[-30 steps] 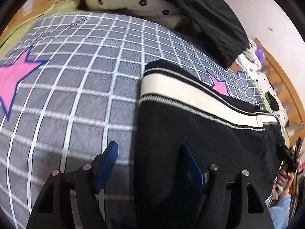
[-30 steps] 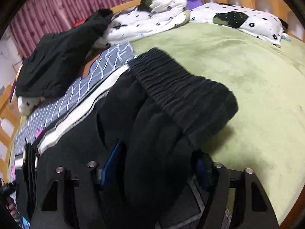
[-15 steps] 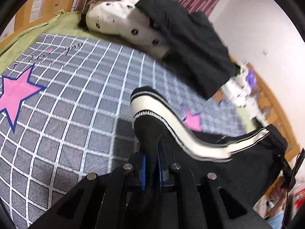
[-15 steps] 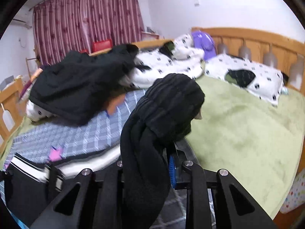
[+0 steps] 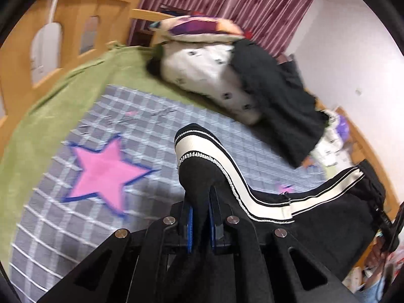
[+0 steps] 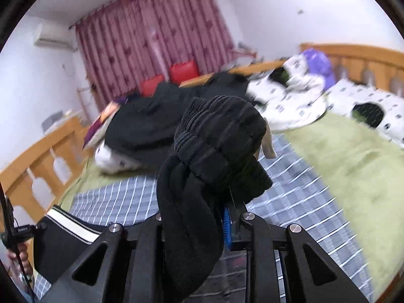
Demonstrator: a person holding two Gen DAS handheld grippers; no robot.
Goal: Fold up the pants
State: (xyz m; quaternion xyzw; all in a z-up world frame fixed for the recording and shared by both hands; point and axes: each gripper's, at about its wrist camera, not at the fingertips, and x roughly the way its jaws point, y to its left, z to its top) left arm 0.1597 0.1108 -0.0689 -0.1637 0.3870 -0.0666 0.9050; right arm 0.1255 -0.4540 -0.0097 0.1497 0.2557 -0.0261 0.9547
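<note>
From my left wrist camera, motion blur smears the checked blanket [image 5: 63, 189] and the spotted bedding [image 5: 209, 83], so I can't read the scribbled marks near the small pink patch. In the right wrist view, the pants [image 6: 214, 156] cover my right gripper [image 6: 199, 224]; only one blue pad [image 6: 226, 229] shows. A hand [image 6: 19, 260] at the left edge is mostly cut off.

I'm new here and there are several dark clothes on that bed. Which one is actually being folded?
Start at the grey checked blanket with pink stars on the bed. The pants hang above it, pinched by the left gripper and right gripper. Unlike the plain black garment heaped behind, they carry a cream side stripe.
</note>
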